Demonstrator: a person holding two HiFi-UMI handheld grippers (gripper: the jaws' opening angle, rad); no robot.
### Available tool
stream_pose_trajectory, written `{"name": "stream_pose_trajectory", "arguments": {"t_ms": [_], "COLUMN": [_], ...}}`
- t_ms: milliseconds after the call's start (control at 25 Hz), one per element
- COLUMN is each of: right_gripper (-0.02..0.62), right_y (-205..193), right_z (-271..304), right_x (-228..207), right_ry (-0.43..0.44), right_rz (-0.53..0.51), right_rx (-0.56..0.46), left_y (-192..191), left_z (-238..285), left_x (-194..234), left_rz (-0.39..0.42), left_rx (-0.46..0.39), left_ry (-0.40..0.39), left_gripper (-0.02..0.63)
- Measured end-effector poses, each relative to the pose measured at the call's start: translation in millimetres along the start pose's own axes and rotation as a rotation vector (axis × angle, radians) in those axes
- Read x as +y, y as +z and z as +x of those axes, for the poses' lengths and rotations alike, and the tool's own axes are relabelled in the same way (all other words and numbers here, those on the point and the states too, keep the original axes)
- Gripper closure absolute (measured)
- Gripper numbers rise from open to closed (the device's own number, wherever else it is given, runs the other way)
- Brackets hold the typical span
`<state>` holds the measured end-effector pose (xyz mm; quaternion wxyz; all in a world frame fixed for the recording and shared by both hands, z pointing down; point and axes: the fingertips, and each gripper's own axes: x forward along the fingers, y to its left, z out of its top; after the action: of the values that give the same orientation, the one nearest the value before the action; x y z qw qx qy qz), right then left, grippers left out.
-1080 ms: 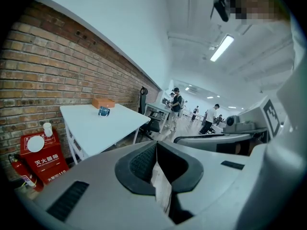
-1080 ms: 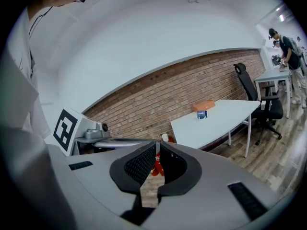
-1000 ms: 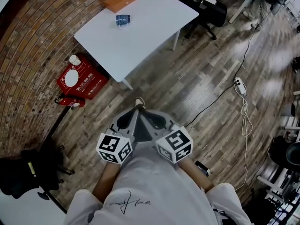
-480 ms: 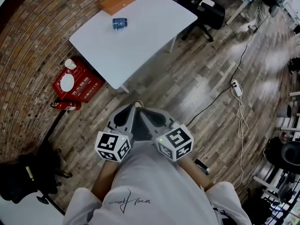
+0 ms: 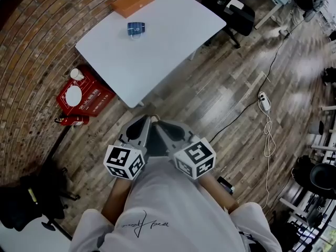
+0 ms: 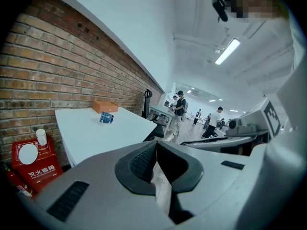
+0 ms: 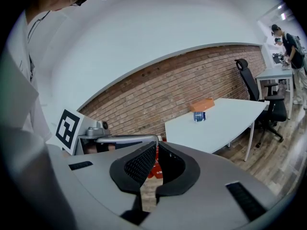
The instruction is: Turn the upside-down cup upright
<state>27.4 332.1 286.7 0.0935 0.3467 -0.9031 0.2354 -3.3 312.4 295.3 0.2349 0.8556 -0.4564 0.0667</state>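
Dark blue cup (image 5: 136,28), orange box (image 5: 132,1), white table (image 5: 163,41), red case (image 5: 98,96), reddish-brown brick wall (image 5: 31,46), wood-plank floor (image 5: 226,88).

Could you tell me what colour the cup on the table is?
The cup is blue; head view shows it best.

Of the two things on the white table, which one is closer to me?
The small blue cup; the orange box lies beyond it, at the far edge.

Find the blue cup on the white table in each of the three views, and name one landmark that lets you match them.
Head view: the blue cup is near the top, left of centre, on the white table.
Left gripper view: the cup is left of centre, at about mid-height.
Right gripper view: the cup is right of centre, at about mid-height.
Shared landmark: the orange box just beyond the cup, toward the brick wall.
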Motion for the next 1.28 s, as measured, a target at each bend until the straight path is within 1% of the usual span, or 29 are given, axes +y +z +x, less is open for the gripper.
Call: {"name": "stream_pose_trajectory", "arguments": {"t_ms": [200,360,680,840,1080,1280], "right_gripper": [0.574,0.574,0.574,0.574,0.574,0.574], "right_y": [10,18,41,50,62,71], "right_z": [25,45,79,99,122,134], "right_x": [-9,-17,-34,-38,-41,-47], "right_ry": [0.008,0.009,0.001,0.004,-0.008,-0.026], "right_rz": [-0.02,-0.009,-0.018,-0.024,-0.036,-0.037], "right_rx": [0.03,0.042,0.061,0.068,0.069,0.063], "left_y": [14,23,50,58,72,86], "left_z": [13,25,44,49,56,66], "left_x": [23,41,70,88,109,118], "left_rz": [-0.02,-0.032,-0.064,-0.071,-0.074,-0.059], "left_rx": [-0.003,-0.001,-0.029,-0.024,-0.031,-0.041], "left_ry": [0.0,-0.002,-0.023,-0.025,-0.05,-0.078], "left_gripper": [0.597,0.597,0.595,0.595,0.597,0.597]}}
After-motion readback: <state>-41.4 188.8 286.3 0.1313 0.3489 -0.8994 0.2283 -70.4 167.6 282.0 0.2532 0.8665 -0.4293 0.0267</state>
